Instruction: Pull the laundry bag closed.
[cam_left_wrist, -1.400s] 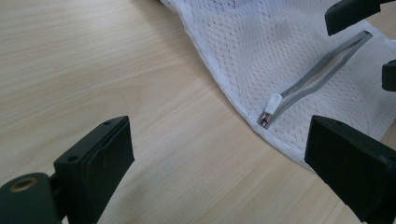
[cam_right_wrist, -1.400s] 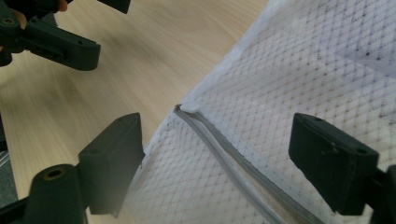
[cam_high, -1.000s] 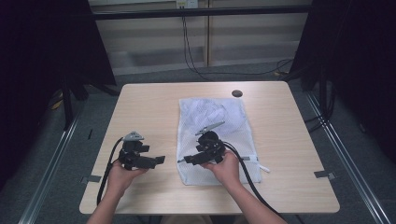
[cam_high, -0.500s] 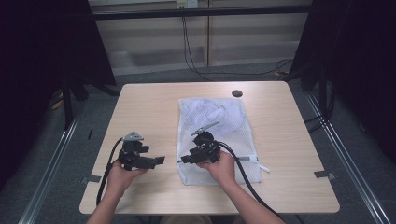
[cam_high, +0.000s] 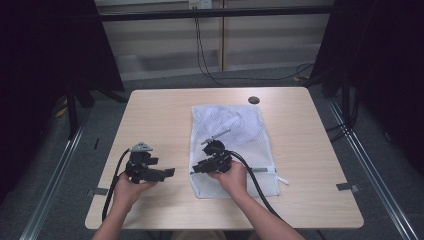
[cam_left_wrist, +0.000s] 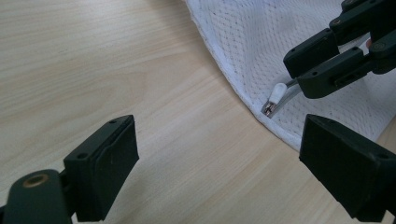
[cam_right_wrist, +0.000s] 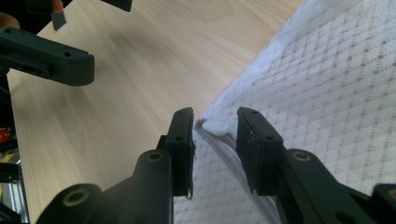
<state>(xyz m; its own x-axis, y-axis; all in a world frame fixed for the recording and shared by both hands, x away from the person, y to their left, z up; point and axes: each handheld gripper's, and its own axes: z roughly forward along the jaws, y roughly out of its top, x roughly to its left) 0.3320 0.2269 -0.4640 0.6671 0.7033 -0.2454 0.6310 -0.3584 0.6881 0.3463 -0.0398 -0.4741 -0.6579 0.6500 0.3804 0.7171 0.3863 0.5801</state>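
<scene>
A white mesh zip bag (cam_high: 232, 135) lies flat on the wooden table (cam_high: 160, 115), right of centre. Its small white zipper pull (cam_right_wrist: 216, 126) sits at the bag's near left corner, on the zipper track. My right gripper (cam_right_wrist: 215, 115) is open by a narrow gap, its jaws low over the bag and standing either side of the pull without closing on it. In the left gripper view the pull (cam_left_wrist: 278, 93) pokes out just past the right gripper (cam_left_wrist: 303, 70). My left gripper (cam_high: 167, 173) is wide open over bare wood, left of the bag (cam_left_wrist: 261, 42), holding nothing.
A dark round cable hole (cam_high: 253, 100) sits near the table's far edge. Bare wood stretches left of the bag and along the right side. Cables trail from both grippers off the near edge. Black curtains and metal rails flank the table.
My right gripper has crept a little to the left, toward the bag's near left corner and the zipper pull. The left gripper and the bag have stayed put.
</scene>
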